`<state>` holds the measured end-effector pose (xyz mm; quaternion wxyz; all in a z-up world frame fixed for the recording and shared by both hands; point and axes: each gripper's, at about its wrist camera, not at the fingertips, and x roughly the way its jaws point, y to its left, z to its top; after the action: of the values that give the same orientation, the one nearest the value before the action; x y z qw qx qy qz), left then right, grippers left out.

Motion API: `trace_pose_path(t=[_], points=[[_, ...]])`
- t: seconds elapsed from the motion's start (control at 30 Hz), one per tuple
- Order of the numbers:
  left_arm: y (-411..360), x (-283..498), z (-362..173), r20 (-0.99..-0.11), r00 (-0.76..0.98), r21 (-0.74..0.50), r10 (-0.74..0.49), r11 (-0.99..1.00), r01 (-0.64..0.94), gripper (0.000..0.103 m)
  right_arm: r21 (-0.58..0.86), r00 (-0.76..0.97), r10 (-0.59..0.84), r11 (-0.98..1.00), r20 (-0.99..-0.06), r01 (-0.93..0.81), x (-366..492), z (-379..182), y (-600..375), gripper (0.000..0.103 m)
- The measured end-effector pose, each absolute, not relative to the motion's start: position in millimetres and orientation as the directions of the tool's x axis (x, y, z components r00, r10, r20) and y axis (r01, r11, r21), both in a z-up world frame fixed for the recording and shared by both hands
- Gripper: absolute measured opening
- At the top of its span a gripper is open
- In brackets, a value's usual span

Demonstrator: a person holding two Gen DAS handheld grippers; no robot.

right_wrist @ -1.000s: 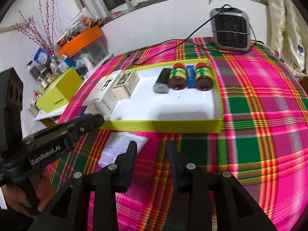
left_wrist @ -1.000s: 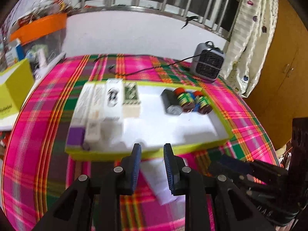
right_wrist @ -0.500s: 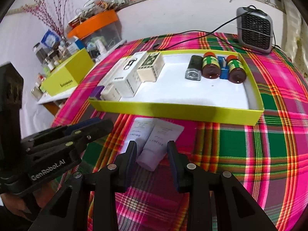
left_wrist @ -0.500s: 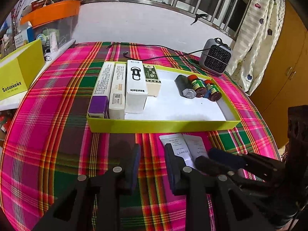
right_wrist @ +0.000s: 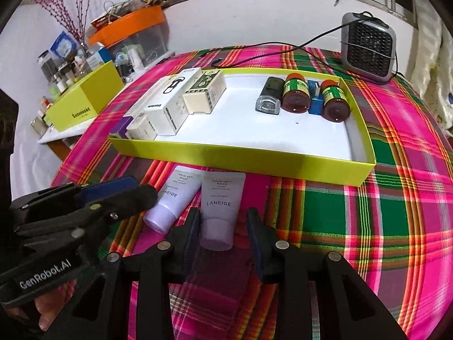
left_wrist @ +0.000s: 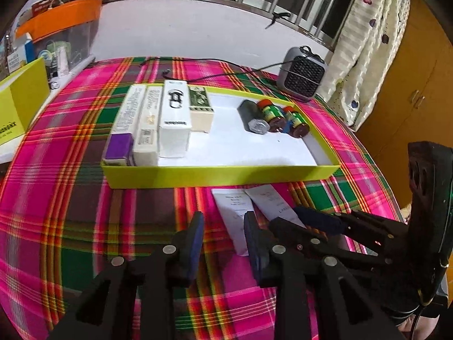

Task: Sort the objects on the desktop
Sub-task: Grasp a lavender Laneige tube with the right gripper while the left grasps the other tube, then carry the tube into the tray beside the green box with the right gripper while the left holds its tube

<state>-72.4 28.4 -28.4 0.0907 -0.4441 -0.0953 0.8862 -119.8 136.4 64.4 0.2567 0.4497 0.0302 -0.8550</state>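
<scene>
Two white Laneige tubes lie side by side on the plaid cloth just in front of a yellow-green tray (right_wrist: 243, 158). My right gripper (right_wrist: 223, 226) is open, and the cap end of the right tube (right_wrist: 220, 201) shows between its fingers. The left tube (right_wrist: 177, 195) lies beside it, with my left gripper (right_wrist: 124, 194) close at its left. In the left wrist view my left gripper (left_wrist: 223, 232) is open and holds nothing; the left tube (left_wrist: 235, 212) lies just right of its gap, its cap hidden. The tray (left_wrist: 220, 175) holds several boxes (left_wrist: 172, 119) and small bottles (left_wrist: 271, 113).
A grey fan heater (right_wrist: 368, 45) with a black cord stands at the table's far edge. A yellow box (right_wrist: 85, 104) and an orange-lidded bin (right_wrist: 133, 25) sit on a side shelf to the left. A wooden wardrobe (left_wrist: 410, 70) stands at the right.
Both grippers have drawn back from the tray and come down toward the tubes. The right tube's cap now lies between the right gripper's fingers. Both stay open.
</scene>
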Motion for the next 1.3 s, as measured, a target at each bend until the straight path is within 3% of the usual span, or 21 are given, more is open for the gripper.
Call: trace_pose_path(t=[0.43, 1.1, 1.3], points=[[42.6, -77.2, -37.6, -0.786, -0.563, -0.23, 0.257, -0.966, -0.119, 0.036, 0.154, -0.476, -0.399, -0.868, -0.784, 0.473, -120.2, 64.7, 153.9, 0.031], [57.5, -79.3, -44.1, -0.784, -0.6, -0.075, 0.158, -0.984, -0.161, 0.032, 0.082, -0.48, -0.4, -0.827, -0.781, 0.556, -125.6, 63.2, 146.8, 0.033], [54.3, -78.3, -43.5, -0.783, -0.597, -0.095, 0.173, -0.983, -0.16, 0.03, 0.096, -0.471, -0.404, -0.829, -0.785, 0.551, -124.5, 63.4, 148.6, 0.03]])
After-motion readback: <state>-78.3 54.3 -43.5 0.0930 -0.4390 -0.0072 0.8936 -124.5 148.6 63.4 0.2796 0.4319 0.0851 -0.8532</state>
